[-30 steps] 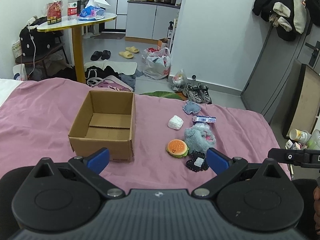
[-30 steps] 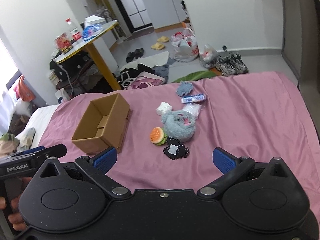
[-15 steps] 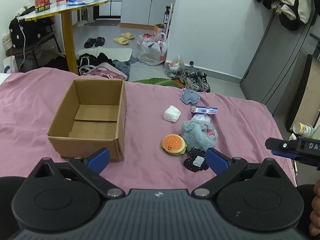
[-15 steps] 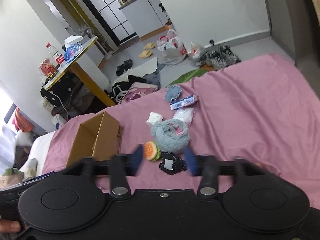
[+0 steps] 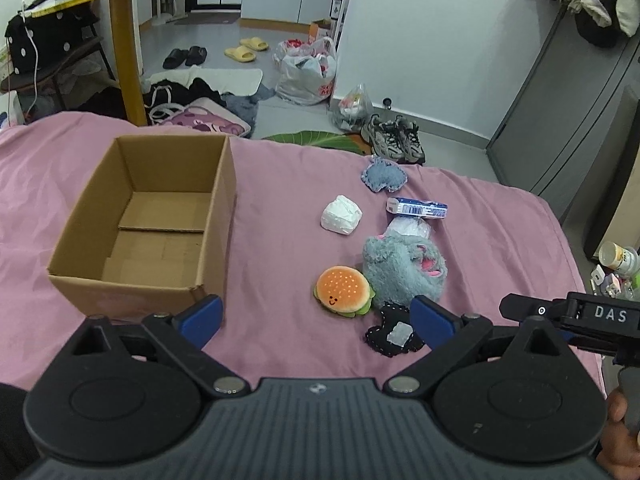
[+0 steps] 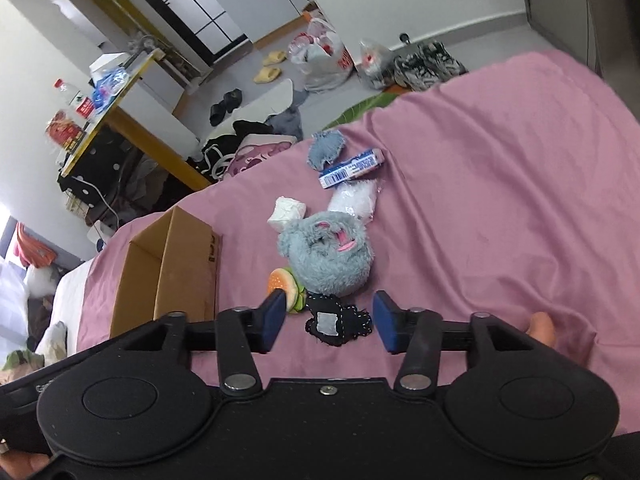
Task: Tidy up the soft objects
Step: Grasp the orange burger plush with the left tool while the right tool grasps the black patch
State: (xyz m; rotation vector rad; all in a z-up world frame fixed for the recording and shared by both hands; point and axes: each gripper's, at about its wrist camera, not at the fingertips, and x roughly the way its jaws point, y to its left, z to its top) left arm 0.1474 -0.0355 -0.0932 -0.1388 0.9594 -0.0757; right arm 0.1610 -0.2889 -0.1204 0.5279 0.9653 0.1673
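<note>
Both grippers hang over a pink bedspread (image 5: 280, 184). In the left wrist view the left gripper (image 5: 316, 316) has its blue fingers spread wide with nothing between them. Farthest left on the spread sits an open cardboard box (image 5: 148, 220), upright, with only its bottom flaps showing inside. To its right, well apart from it, lies a cluster of soft things: a white wad (image 5: 341, 220), a burger plush (image 5: 343, 290) touching a grey plush (image 5: 404, 268), and a black patch (image 5: 394, 332) just below them, nearest the gripper. Behind the grey plush lie a clear bag (image 5: 410, 229), a blue-and-white packet (image 5: 417, 207) and, farthest back, a denim scrap (image 5: 384, 176).

In the right wrist view the right gripper (image 6: 330, 316) is open too, but narrower, and holds nothing; its fingers frame the patch (image 6: 338, 320), which lies flat on the spread between them without visible contact. The left finger's tip overlaps the burger (image 6: 282, 280), the grey plush (image 6: 326, 256) sits just beyond, and the box (image 6: 168, 268) is off to the left. A fingertip (image 6: 540, 326) shows behind the right side of the gripper.
</note>
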